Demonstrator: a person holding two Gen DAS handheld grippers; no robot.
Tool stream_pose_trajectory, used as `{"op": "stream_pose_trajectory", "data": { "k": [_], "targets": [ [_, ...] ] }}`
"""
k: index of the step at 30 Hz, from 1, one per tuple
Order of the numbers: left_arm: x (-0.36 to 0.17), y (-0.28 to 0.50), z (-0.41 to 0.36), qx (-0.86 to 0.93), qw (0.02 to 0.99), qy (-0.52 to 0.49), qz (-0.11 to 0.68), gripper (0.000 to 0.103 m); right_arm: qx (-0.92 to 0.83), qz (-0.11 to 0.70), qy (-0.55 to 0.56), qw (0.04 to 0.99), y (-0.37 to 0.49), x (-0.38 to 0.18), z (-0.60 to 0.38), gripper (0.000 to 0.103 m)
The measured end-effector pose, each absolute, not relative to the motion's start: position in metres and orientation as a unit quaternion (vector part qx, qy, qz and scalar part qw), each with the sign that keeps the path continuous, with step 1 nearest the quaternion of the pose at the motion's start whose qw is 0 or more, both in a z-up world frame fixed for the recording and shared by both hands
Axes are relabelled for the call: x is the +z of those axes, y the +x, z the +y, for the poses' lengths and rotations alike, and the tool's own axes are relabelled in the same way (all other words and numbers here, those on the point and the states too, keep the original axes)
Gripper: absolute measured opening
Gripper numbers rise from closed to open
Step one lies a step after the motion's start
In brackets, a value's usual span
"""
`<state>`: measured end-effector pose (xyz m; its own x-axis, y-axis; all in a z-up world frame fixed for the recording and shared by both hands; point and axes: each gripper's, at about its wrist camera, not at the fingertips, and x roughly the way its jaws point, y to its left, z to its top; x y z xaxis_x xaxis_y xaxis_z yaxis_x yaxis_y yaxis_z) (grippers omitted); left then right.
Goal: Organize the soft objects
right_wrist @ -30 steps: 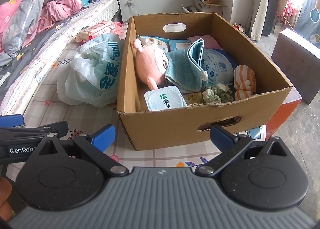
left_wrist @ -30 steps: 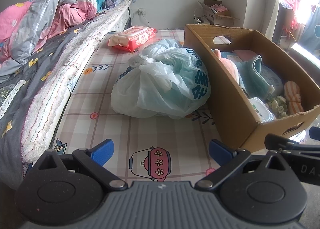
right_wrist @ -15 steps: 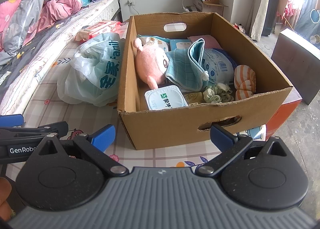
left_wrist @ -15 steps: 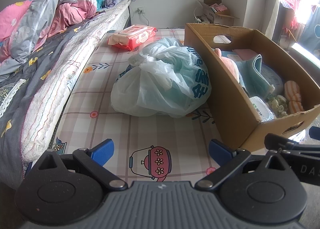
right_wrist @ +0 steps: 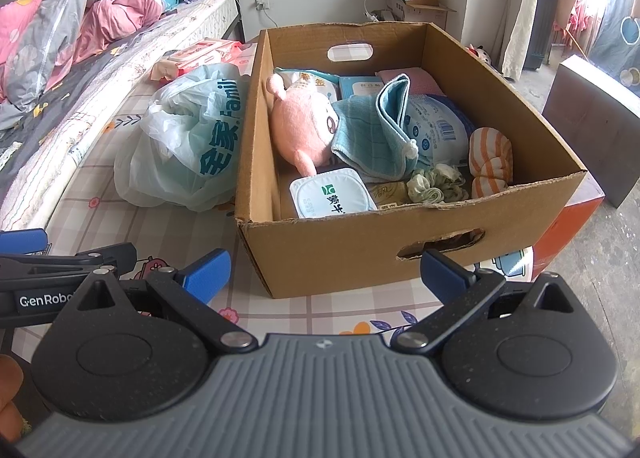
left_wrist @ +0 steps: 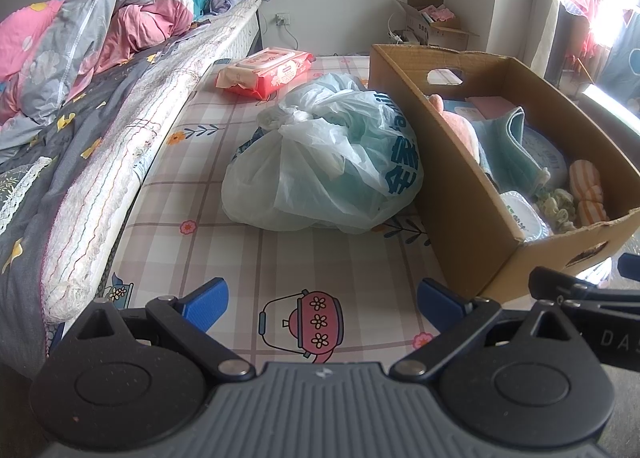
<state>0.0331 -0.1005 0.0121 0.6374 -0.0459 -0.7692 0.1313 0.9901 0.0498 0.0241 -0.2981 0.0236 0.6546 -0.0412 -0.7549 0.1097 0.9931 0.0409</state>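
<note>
Nothing has shifted since a second ago: my left tool [left_wrist: 322,298] hovers spread and empty short of the knotted plastic bag [left_wrist: 320,162]; my right tool [right_wrist: 324,272], likewise spread, faces the cardboard box [right_wrist: 348,242], where thin film could tear or the pink plush [right_wrist: 304,130] snag the towel [right_wrist: 372,130].

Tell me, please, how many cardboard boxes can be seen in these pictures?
2. One large cardboard box stands on the patterned mat beside the plastic bag. One small open cardboard box sits by the far wall. Others may be hidden.

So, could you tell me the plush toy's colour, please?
Pink; the plush toy shows best in the right wrist view.
</note>
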Motion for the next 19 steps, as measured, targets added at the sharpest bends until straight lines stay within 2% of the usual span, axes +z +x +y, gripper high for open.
{"op": "stream_pose_trajectory", "data": {
  "k": [19],
  "targets": [
    [0.0106,0.0341,-0.0996,-0.049,0.903,0.050,0.425,0.101,-0.041,0.414,0.041,0.908,0.0241,0.0231,-0.2983,0.102]
  ]
}}
